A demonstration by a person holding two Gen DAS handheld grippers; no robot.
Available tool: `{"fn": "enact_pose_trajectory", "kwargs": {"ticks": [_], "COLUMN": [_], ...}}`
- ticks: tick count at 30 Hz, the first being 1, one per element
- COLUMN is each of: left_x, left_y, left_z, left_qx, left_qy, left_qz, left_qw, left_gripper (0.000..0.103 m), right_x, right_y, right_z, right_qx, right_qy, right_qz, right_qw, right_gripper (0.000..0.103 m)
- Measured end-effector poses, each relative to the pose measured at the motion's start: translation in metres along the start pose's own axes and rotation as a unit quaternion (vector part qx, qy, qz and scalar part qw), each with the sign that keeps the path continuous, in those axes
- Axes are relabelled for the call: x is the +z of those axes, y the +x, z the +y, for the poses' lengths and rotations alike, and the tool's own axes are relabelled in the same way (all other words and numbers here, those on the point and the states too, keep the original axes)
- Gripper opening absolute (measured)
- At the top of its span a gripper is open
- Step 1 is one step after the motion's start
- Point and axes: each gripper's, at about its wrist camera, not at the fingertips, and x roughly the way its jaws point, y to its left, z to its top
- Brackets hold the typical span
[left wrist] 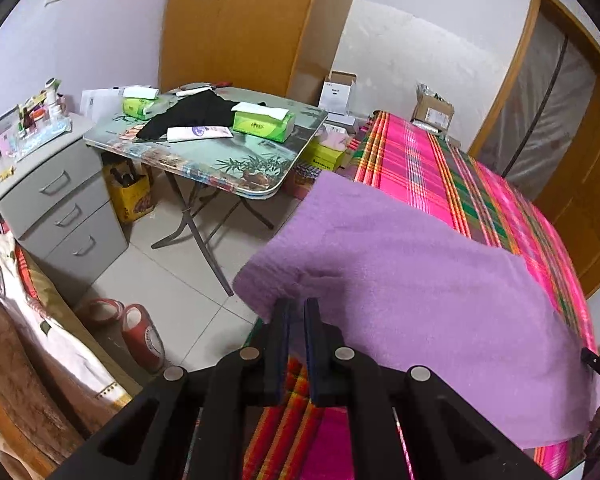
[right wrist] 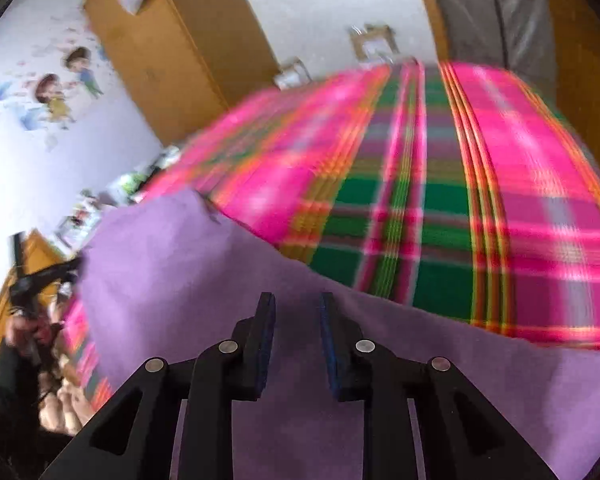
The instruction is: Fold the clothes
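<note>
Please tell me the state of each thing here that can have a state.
Purple cloth: spread on the plaid bedcover, one edge pinched.
Left gripper: shut on the purple cloth.
Right gripper: fingers apart above the cloth, gripping nothing.
Wardrobe doors: closed.
Cabinet drawers: closed.

a home bedroom: plaid-covered bed [left wrist: 428,160], wooden wardrobe [left wrist: 236,20], slippers [left wrist: 140,332] on the floor.

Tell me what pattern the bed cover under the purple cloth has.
Bright pink plaid bed cover with green, orange and yellow stripes. The left wrist view shows it sharpest.
</note>
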Motion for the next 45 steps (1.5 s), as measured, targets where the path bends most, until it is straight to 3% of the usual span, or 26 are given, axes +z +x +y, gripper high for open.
{"fn": "enact_pose_trajectory", "kwargs": {"ticks": [3,6,12,27,29,37,45], "left_x": [0.001,0.001,-0.009,-0.013,-0.014,-0.008,0.011], "left_y": [-0.016,-0.021,-0.004,0.050,0.050,0.032,0.008], "left_z": [0.012,0.035,0.056,0.073,0.073,0.063,0.046], "left_qx": [0.008,-0.016,-0.099,-0.177,-0.181,-0.170,-0.168], "left_qy": [-0.019,-0.079,-0.171,-0.234,-0.234,-0.212,-0.179], "left_qz": [-0.027,-0.038,-0.020,0.020,0.017,-0.018,-0.044], "left_qw": [0.9994,0.9961,0.9800,0.9558,0.9551,0.9622,0.9684], "left_gripper": [0.014,0.027,0.031,0.038,0.038,0.020,0.019], "right_x": [0.006,0.007,0.008,0.011,0.010,0.008,0.006], "right_y": [-0.006,-0.005,0.008,0.022,0.020,0.023,0.024], "right_z": [0.004,0.020,0.055,0.081,0.079,0.082,0.083], "right_qx": [-0.001,0.015,0.056,0.073,0.074,0.074,0.074], "right_qy": [0.002,-0.013,-0.040,-0.059,-0.060,-0.058,-0.054], "right_qz": [-0.014,-0.016,-0.006,0.007,0.008,0.016,0.019], "right_qw": [1.000,1.000,0.998,0.996,0.995,0.995,0.996], "right_gripper": [0.020,0.021,0.025,0.026,0.026,0.027,0.027]}}
